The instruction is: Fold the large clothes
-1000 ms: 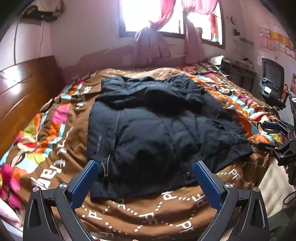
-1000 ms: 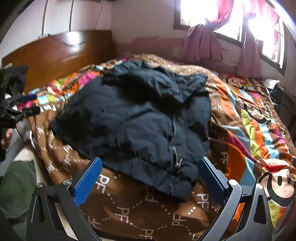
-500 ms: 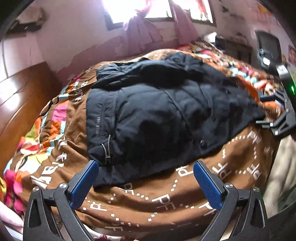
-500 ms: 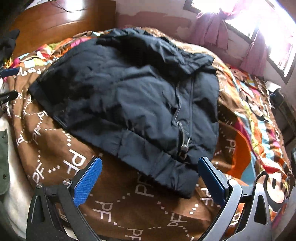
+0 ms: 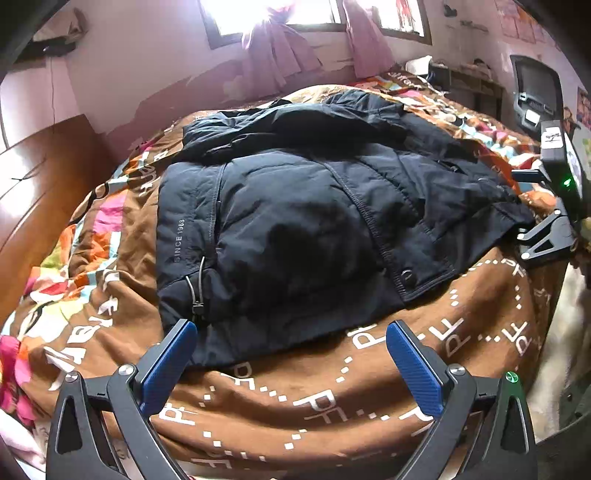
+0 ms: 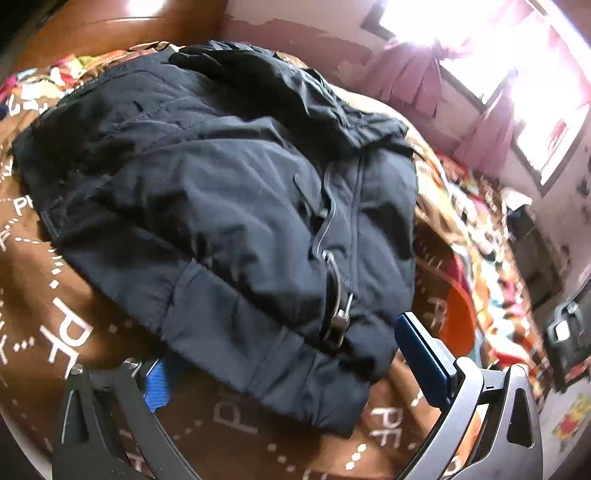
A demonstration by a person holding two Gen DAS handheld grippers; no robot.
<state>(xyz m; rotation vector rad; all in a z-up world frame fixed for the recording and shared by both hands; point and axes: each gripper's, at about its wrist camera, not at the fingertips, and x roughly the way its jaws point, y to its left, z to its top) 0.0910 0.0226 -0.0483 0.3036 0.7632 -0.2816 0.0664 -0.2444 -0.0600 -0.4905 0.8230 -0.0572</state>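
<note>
A dark jacket (image 5: 295,206) lies spread on the bed (image 5: 332,398), on top of a brown quilt (image 5: 122,266) printed with white letters and bright patches.

The left hand-held gripper (image 5: 291,350) is held low over the near edge of the bed, released, its blue pads (image 5: 168,360) wide apart. One pad is just at the jacket's hem beside the zip pull (image 5: 197,291); the other is over bare quilt, apart from the cloth. Nothing is between them.

The right hand-held gripper (image 6: 295,354) is tilted and pushed in at the hem (image 6: 295,384). It is spread wide too, and the hem drapes over its left pad (image 6: 157,384), part hiding it; the right pad (image 6: 421,358) stands just beside the jacket's corner. It has not closed on the cloth.

From the left hand-held gripper, the jacket's long axis runs away towards the window (image 5: 280,14), hem nearest, the bunched hood or collar end farthest. The zip runs the same way, near its left side.
</note>
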